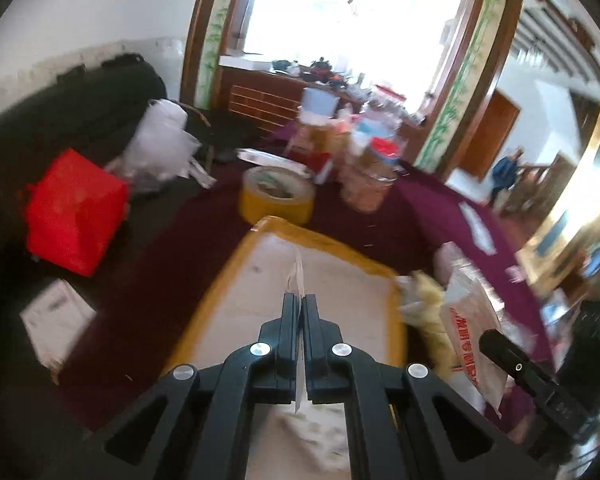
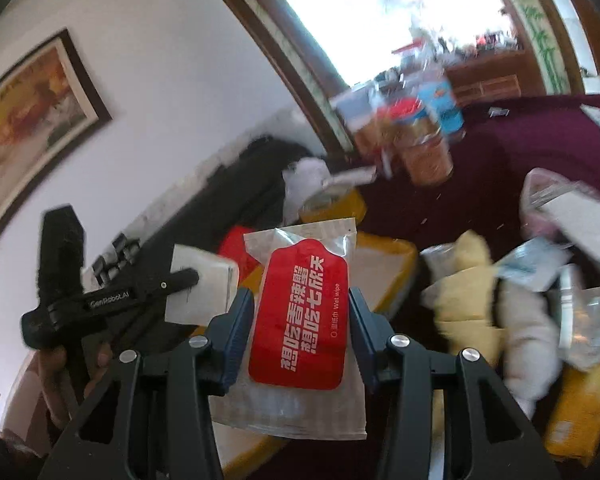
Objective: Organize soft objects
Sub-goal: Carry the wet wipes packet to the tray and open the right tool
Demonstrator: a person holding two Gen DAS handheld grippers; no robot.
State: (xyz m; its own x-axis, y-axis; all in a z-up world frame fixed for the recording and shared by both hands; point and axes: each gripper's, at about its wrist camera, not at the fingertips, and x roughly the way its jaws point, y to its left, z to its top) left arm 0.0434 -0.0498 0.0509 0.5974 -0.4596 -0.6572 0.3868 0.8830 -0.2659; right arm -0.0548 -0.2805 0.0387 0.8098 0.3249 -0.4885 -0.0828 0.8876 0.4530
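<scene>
A red-labelled wet wipe packet (image 2: 300, 312) stands lengthwise between the fingers of the right gripper (image 2: 302, 308), its long axis running along the fingers and its crimped clear top edge pointing away from the camera, toward the cluttered maroon-covered table (image 2: 500, 168). The right gripper's jaws stand about half spread, and each dark blue pad (image 2: 236, 320) presses a long side of the packet, which hangs above the yellow-edged tray (image 2: 396, 256). The packet is a clear, ribbed plastic sleeve with a red panel carrying white Chinese characters and the words "Wet wipe"; the print reads sideways, along the packet's length.

In the left wrist view, the left gripper (image 1: 302, 300) has its fingers pressed together on the edge of a thin clear plastic sheet or wrapper (image 1: 298, 276), which is seen edge-on, sticking out past the fingertips over the same tray (image 1: 220, 280). What that wrapper holds cannot be told.

Beyond the tray sits a roll of yellow tape (image 1: 276, 194); to its left a red box (image 1: 74, 212) rests on dark cushions. Right of the tray lie a pale yellow plush toy (image 2: 464, 284) and crumpled plastic bags (image 1: 474, 320).
</scene>
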